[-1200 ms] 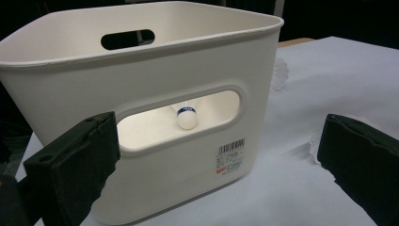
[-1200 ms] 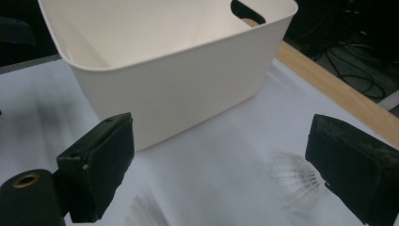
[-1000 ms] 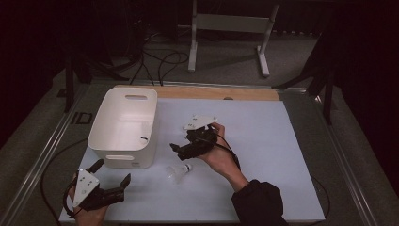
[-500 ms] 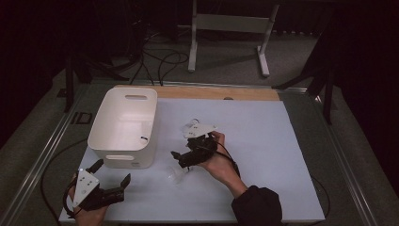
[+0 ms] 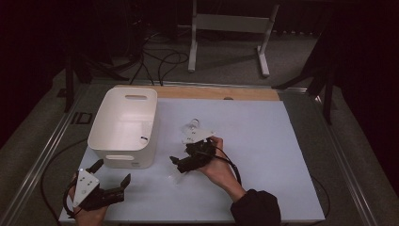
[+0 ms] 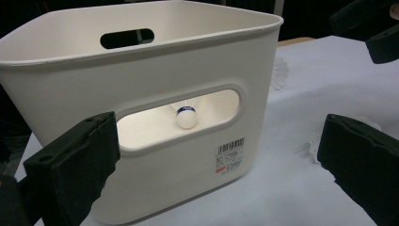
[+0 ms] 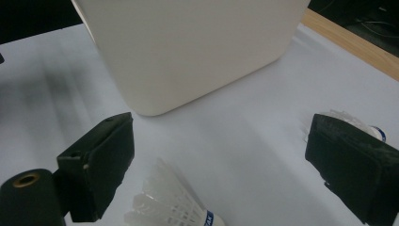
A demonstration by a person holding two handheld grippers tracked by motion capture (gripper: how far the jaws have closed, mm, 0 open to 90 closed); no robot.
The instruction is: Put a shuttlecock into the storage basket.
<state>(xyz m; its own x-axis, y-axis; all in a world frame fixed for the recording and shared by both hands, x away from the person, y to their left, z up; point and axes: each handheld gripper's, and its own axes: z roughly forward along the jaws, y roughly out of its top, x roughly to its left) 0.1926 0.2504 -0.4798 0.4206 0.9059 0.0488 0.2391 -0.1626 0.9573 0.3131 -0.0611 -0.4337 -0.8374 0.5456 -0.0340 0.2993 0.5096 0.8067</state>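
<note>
The shuttlecock point(image 7: 171, 207) I am working on lies on its side on the white table point(image 5: 263, 141), just below and between my right gripper's point(image 7: 221, 169) jaws, feathers fanned toward the bin, cork with its blue band pointing away. Those jaws stand wide apart and grip nothing. A second shuttlecock point(image 7: 362, 125) peeks out behind the far jaw. The white bin point(image 5: 124, 125) sits just beyond, with another shuttlecock point(image 6: 187, 115) inside, seen through its handle slot in the left gripper view. My left gripper point(image 5: 106, 181) hovers near the table's front left corner, jaws spread wide, empty, facing the bin.
</note>
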